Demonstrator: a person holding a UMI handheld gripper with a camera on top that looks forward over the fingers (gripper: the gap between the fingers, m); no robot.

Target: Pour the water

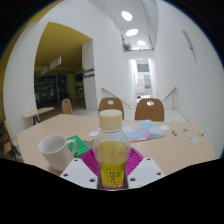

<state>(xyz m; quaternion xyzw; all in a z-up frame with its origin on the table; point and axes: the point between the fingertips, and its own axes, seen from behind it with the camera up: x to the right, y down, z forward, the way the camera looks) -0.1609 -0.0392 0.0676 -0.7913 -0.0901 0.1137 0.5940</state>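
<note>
A clear bottle [112, 152] with yellowish liquid, a pale cap and a yellow-green label stands upright between my fingers. My gripper [112, 172] is shut on the bottle, the pink pads [91, 160] pressing on its two sides. A white mug [56, 152] with its handle toward the bottle stands on the light wooden table [175, 150], just to the left of the fingers. The bottle's base is hidden behind the gripper's body.
Coloured papers [142, 130] lie on the table beyond the bottle, with small things [185, 133] further right. Wooden chairs [150, 108] stand at the far side of the table. Another table [40, 113] and chair are at the far left.
</note>
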